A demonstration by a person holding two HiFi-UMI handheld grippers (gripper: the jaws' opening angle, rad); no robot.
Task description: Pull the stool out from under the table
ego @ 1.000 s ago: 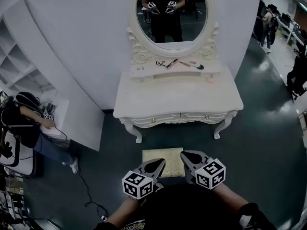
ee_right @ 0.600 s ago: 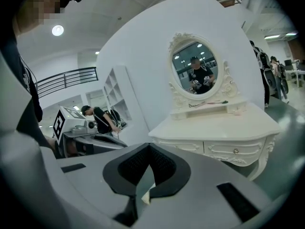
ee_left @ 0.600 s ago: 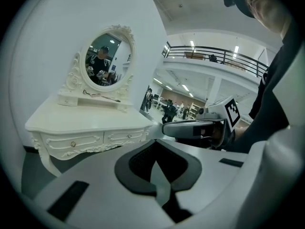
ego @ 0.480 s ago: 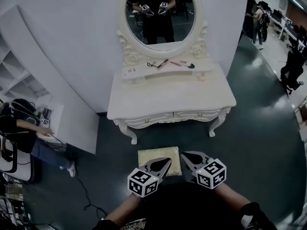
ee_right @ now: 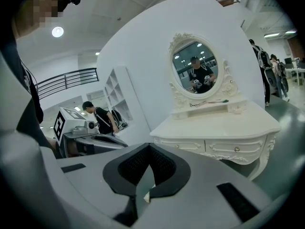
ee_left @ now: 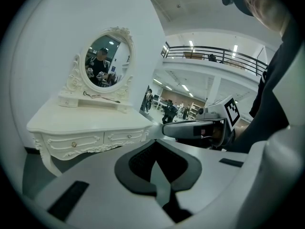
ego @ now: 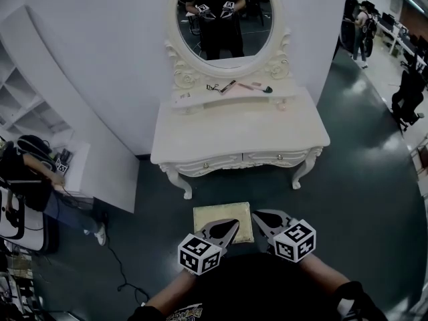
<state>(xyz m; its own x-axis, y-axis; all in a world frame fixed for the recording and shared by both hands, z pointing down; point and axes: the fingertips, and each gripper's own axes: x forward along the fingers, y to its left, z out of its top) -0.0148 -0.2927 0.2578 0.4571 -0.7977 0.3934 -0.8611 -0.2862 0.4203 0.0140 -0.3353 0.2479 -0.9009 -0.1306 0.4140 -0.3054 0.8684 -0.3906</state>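
Observation:
A stool with a square cream cushion [ego: 219,221] stands on the dark floor just in front of the white dressing table [ego: 241,136]. Its near edge is hidden behind my grippers. The left gripper [ego: 231,225] and right gripper [ego: 257,215] hang side by side close to my body, above the stool's near side, both shut with nothing in them. In the left gripper view the shut left gripper [ee_left: 155,144] points past the table [ee_left: 90,120], with the right gripper [ee_left: 190,128] beside it. The right gripper view shows the right gripper [ee_right: 148,149] shut, facing the table [ee_right: 219,123].
An oval mirror [ego: 224,19] tops the table, with small items on its shelf [ego: 237,87]. A white shelf unit [ego: 27,105] stands at the left, where a person [ego: 30,172] bends over a small table. A cable [ego: 120,273] runs over the floor. People and chairs [ego: 408,92] stand far right.
The head view has shifted a little, so the table and stool sit slightly further left in the picture. Both grippers stay shut in the same place.

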